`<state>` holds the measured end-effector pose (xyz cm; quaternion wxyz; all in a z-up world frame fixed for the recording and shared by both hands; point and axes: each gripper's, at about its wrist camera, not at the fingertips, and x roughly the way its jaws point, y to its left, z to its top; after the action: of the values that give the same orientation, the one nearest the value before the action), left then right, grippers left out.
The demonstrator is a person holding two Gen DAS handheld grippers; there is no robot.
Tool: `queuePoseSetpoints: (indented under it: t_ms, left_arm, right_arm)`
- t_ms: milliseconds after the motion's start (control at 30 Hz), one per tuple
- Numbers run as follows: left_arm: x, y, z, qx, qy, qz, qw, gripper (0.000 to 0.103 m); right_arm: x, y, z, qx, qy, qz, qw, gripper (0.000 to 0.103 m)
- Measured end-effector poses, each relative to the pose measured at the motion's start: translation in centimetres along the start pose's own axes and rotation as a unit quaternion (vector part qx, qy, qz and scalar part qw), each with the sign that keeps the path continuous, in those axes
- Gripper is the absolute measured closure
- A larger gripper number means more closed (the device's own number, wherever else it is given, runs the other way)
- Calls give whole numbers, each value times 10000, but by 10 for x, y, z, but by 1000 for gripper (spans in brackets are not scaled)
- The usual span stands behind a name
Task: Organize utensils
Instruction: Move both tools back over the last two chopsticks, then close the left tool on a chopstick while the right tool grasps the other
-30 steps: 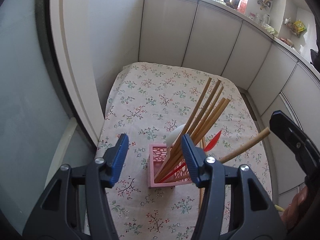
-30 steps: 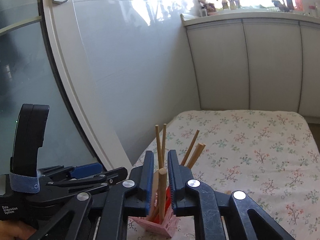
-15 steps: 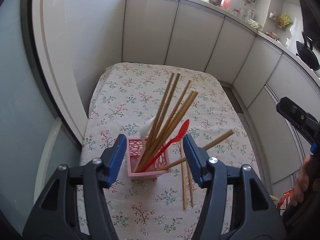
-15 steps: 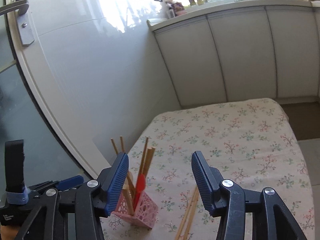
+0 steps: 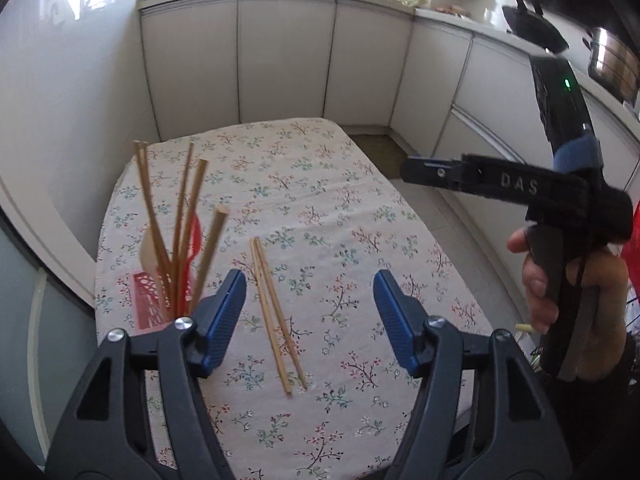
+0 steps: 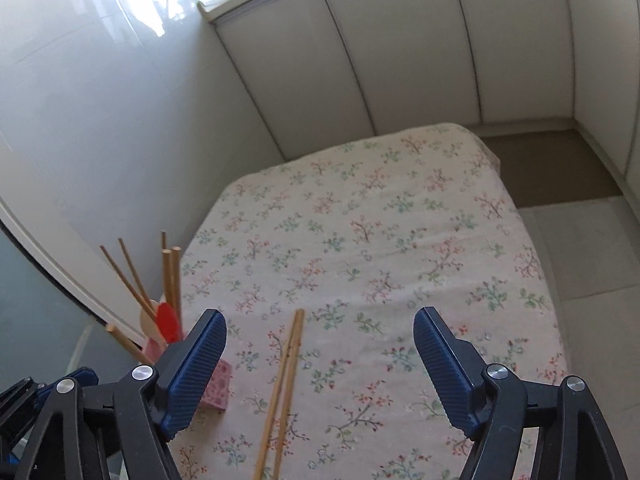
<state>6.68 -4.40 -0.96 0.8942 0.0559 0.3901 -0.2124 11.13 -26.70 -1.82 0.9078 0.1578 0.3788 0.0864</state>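
Observation:
A pink openwork holder [image 5: 144,300] stands at the table's left edge. It holds several wooden chopsticks, a thicker wooden stick [image 5: 212,248], a red spoon [image 5: 196,236] and a white spoon. Two loose chopsticks [image 5: 276,316] lie side by side on the floral cloth. My left gripper [image 5: 308,280] hovers above them, its jaws opening with nothing gripped. In the right wrist view my right gripper [image 6: 320,320] is also opening and empty, above the same chopsticks [image 6: 286,376] and to the right of the holder [image 6: 218,384]. A hand [image 5: 536,276] holds the right gripper's handle.
The table [image 5: 360,208] with its floral cloth runs away from me, with a white wall and a glass door frame close on its left. White cabinet doors [image 5: 288,60] stand behind it. Pots sit on the counter [image 5: 532,32] at upper right. Floor tiles [image 6: 580,248] lie to the right.
The right gripper let go of the thick wooden stick in the holder and opened wide. Both views swung right, so the holder now sits at the left. The left jaws widened.

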Motion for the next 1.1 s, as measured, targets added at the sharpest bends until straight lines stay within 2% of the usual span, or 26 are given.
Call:
queuePoseSetpoints:
  t_ms: [200, 333, 500, 567, 633, 700, 733, 767, 800, 933, 1100]
  left_arm:
    - [61, -19, -14, 282, 792, 372, 9958, 36]
    - [97, -12, -18, 120, 1224, 527, 9910, 36]
    - [138, 8, -13, -287, 1488, 738, 9857, 36]
    - [159, 18, -10, -514, 1536, 874, 9829, 46]
    - [183, 27, -9, -679, 1645, 1057, 9784, 74]
    - [206, 34, -10, -750, 1784, 1201, 9737, 91]
    - [215, 38, -12, -786, 1811, 1294, 9718, 93]
    - [215, 39, -9, -804, 1567, 1365, 9748, 93]
    - [219, 40, -7, -742, 1575, 1521, 9729, 95]
    - [228, 52, -6, -1056, 1571, 1404, 9718, 96]
    - [229, 46, -4, -990, 1613, 1287, 9734, 96]
  right_arm:
    - [16, -36, -8, 205, 489, -334, 9980, 21]
    - [22, -60, -13, 381, 661, -497, 9958, 21]
    - [41, -77, -21, 454, 972, -675, 9919, 21]
    - [54, -79, -25, 467, 1148, -622, 9903, 21]
    - [65, -80, -27, 483, 1292, -551, 9889, 21]
    - [72, -80, -28, 505, 1379, -537, 9877, 21]
    - [75, -81, -28, 510, 1411, -527, 9873, 21]
    - [78, -83, -28, 526, 1426, -510, 9871, 21]
    - [81, -85, -28, 560, 1441, -498, 9867, 21]
    - [90, -95, -29, 620, 1560, -483, 9846, 21]
    - [97, -104, -27, 663, 1615, -528, 9832, 21]
